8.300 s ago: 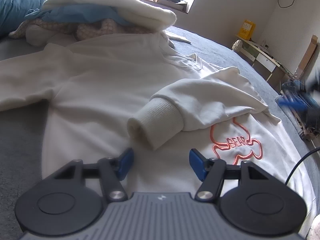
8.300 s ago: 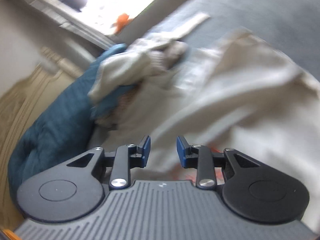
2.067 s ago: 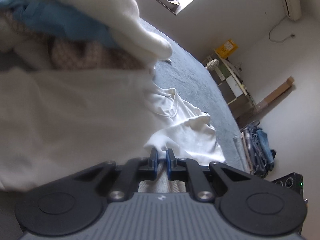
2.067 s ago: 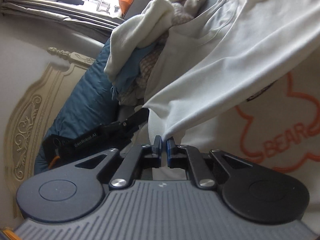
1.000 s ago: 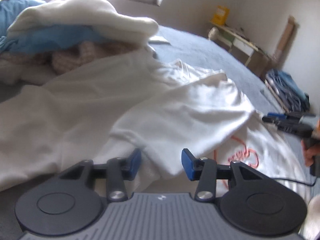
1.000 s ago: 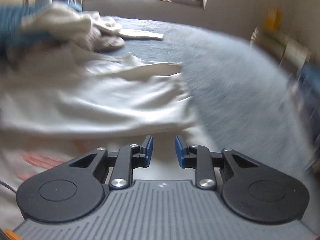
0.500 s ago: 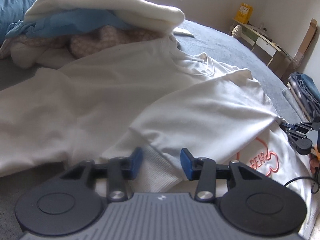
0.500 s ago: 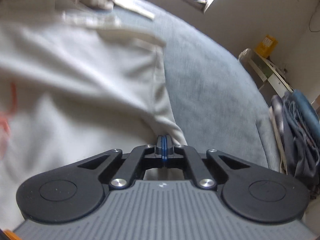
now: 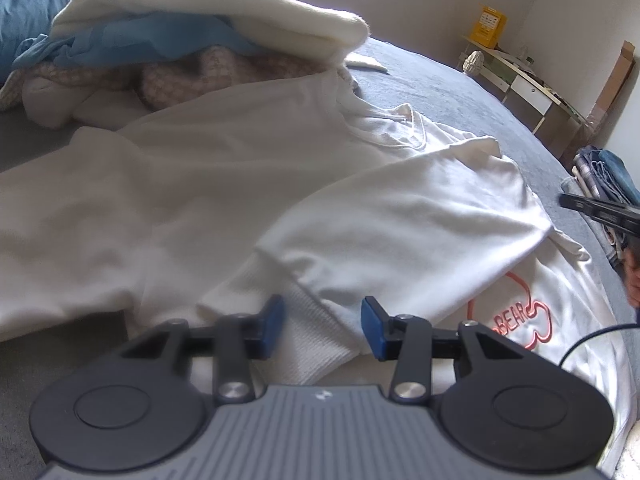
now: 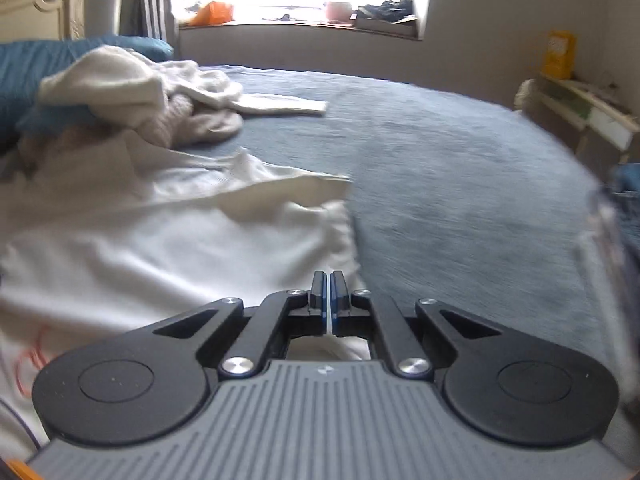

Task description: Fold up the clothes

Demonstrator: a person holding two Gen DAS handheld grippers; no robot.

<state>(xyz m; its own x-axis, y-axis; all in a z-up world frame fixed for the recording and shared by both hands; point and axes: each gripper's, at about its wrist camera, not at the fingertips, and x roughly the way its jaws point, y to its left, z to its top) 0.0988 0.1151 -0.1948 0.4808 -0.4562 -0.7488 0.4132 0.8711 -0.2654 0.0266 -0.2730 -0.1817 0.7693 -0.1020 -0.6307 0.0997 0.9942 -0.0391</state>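
Left gripper (image 9: 322, 326): jaws released, straddling the sweatshirt (image 9: 240, 184) cuff (image 9: 304, 344).
Right gripper (image 10: 328, 300): jaws clenched on the sweatshirt's edge, beside the bed (image 10: 460, 184).

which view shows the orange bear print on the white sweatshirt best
The left wrist view: the orange BEAR outline print on the white sweatshirt is sharp, its lettering readable, partly covered by the folded sleeve. The right wrist view shows only a blurred orange scrap at its left edge.
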